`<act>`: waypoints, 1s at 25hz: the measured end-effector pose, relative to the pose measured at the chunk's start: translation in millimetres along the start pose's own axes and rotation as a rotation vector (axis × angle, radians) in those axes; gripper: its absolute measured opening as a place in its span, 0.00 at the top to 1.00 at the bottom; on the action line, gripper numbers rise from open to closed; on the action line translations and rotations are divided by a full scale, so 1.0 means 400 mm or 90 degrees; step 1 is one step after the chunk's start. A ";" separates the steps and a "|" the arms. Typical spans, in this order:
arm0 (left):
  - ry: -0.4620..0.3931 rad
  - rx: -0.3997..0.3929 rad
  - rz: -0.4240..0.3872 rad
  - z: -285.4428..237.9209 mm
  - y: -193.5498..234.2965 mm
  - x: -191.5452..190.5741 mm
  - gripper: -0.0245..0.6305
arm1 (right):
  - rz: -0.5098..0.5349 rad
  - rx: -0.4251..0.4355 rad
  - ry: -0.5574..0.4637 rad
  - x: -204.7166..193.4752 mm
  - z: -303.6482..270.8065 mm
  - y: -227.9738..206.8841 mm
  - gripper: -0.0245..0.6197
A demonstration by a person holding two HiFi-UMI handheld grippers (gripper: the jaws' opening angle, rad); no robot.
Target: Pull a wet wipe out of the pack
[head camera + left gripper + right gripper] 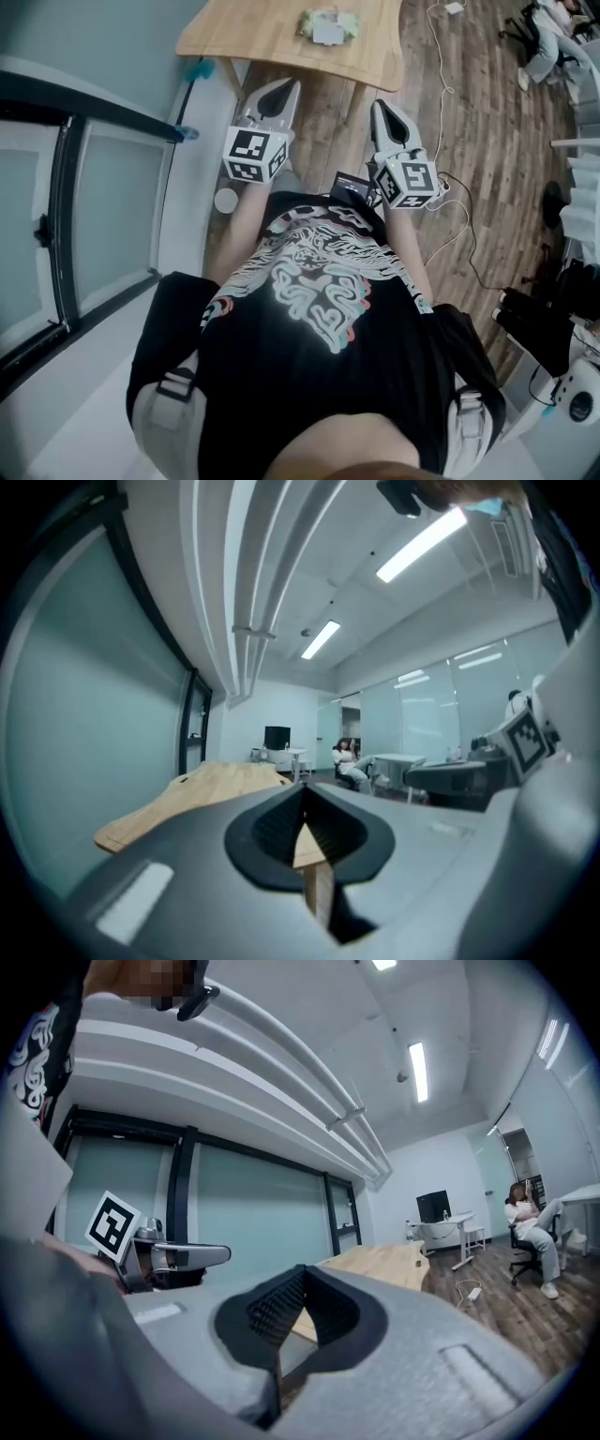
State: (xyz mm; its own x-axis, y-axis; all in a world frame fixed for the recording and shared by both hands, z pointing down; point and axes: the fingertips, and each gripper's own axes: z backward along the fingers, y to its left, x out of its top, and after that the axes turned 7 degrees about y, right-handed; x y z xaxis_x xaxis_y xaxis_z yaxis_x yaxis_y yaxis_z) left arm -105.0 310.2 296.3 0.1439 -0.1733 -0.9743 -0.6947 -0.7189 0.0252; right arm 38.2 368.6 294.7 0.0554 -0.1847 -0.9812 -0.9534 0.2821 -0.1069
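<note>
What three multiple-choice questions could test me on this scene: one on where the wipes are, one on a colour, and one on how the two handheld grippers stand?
1. Where does the wet wipe pack lie?
A) on the table
B) on a shelf
C) between a gripper's fingers

2. What colour is the table top?
A) black
B) light wood
C) red

3. How do the fingers of the left gripper and the right gripper stand?
A) wide apart
B) closed on the pack
C) closed together, empty

Answers:
1 A: the head view shows the pack on the table, ahead of both grippers.
2 B: the top is pale wood in every view.
3 C: in each gripper view the fingers meet with nothing between them.
</note>
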 end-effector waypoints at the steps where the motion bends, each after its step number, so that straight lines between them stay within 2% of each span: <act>1: 0.003 0.009 -0.005 -0.002 0.001 -0.002 0.98 | 0.007 -0.008 0.005 -0.004 0.000 -0.004 0.96; 8: 0.023 0.056 0.003 -0.016 0.019 -0.025 0.98 | 0.038 -0.036 0.023 -0.017 0.005 -0.018 0.96; 18: 0.028 0.055 -0.007 -0.042 0.017 -0.033 0.98 | 0.041 -0.048 0.029 -0.026 -0.012 -0.052 0.96; 25: 0.034 0.043 -0.013 -0.139 0.056 -0.010 0.98 | 0.049 -0.042 0.032 -0.005 -0.089 -0.094 0.96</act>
State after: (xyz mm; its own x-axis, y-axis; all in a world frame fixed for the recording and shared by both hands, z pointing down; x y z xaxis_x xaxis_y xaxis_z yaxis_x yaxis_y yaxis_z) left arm -81.9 257.4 313.0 0.1947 -0.1957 -0.9611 -0.7371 -0.6757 -0.0118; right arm 63.4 324.8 306.5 -0.0315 -0.2126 -0.9766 -0.9717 0.2354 -0.0199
